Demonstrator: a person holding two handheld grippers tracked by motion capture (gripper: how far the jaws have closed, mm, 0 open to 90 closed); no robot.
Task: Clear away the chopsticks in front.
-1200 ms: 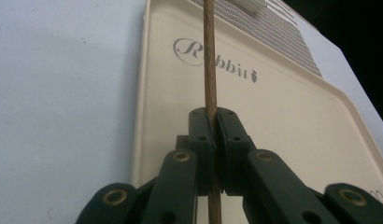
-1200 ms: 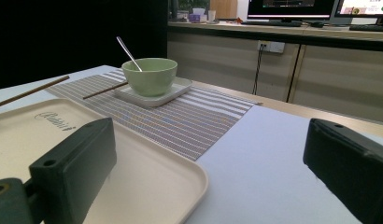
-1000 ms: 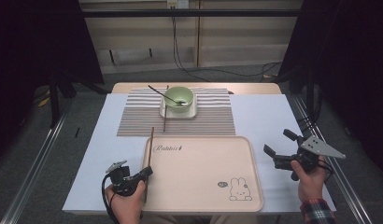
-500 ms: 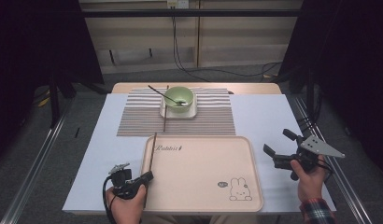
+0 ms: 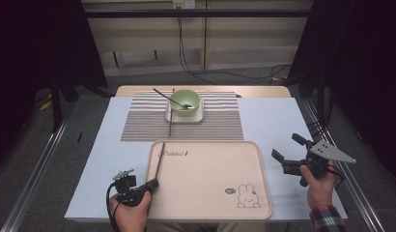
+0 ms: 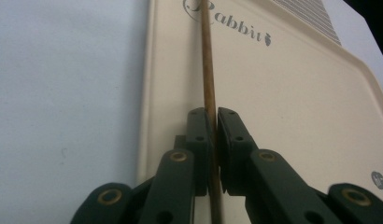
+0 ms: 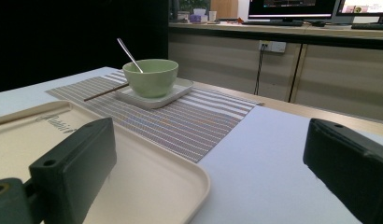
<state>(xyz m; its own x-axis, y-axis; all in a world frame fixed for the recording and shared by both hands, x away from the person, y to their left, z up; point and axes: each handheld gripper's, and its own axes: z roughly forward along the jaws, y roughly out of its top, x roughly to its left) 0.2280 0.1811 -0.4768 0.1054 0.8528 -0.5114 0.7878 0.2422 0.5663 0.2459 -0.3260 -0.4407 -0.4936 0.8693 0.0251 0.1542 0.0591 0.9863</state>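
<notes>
Clamped on the chopstick (image 5: 160, 160) with the left hand-held gripper (image 5: 152, 183), at the near-left corner of the tray (image 5: 210, 193). Seen close in the left gripper view: pads pressed together on the wooden shaft (image 6: 207, 60), which runs straight away along the inside of the tray's left rim, toward the printed word at the tray's far-left corner.

Compared with a second ago, barely any change: grip unchanged, and only the far tip swung a little inward, from the tray's left rim to just over the tray floor. Judged from that, a lining-up of the stick on the tray, likely just before letting go.

Held idle off the tray's right edge, the right hand-held gripper (image 5: 287, 146), with jaws wide apart and nothing between them.

Beyond the tray's far edge, on the striped placemat (image 5: 143, 123): a second chopstick (image 5: 171, 118), leaning against the dish under the green bowl (image 5: 185, 101). Probably next to be fetched to the tray. All on the white-covered counter (image 5: 119, 145).
</notes>
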